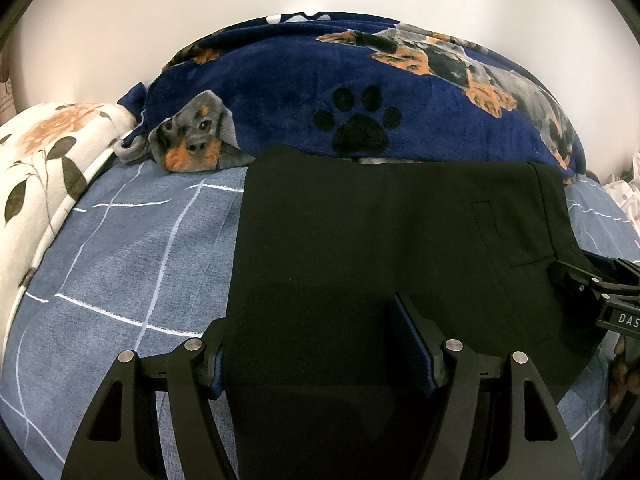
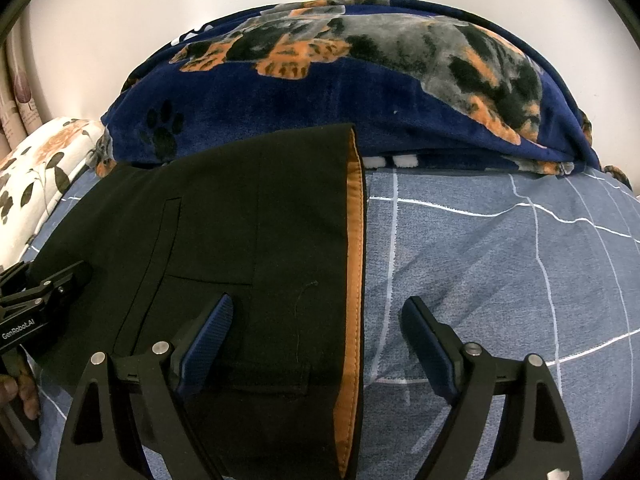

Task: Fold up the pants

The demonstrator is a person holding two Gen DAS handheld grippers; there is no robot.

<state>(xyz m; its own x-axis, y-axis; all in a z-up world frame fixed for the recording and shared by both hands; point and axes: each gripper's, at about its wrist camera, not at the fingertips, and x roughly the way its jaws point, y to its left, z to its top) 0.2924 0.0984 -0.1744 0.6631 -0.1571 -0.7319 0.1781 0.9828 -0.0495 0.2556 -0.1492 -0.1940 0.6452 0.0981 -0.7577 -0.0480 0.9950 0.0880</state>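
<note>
Black pants [image 1: 360,240] lie folded flat on the blue checked bedsheet [image 1: 132,248]; in the right wrist view the pants [image 2: 248,232] show a back pocket and an orange-lined waistband edge [image 2: 354,260]. My left gripper [image 1: 308,344] is open with its fingers straddling the near left edge of the pants. My right gripper [image 2: 316,320] is open, its left finger over the black cloth and its right finger [image 2: 424,336] over the sheet, astride the waistband edge. The right gripper also shows in the left wrist view [image 1: 592,288], and the left gripper in the right wrist view [image 2: 48,288].
A navy fleece blanket with dog and paw prints [image 1: 360,92] is heaped behind the pants, against a white wall. A white floral pillow [image 1: 44,160] lies at the left. The sheet [image 2: 500,260] stretches to the right of the pants.
</note>
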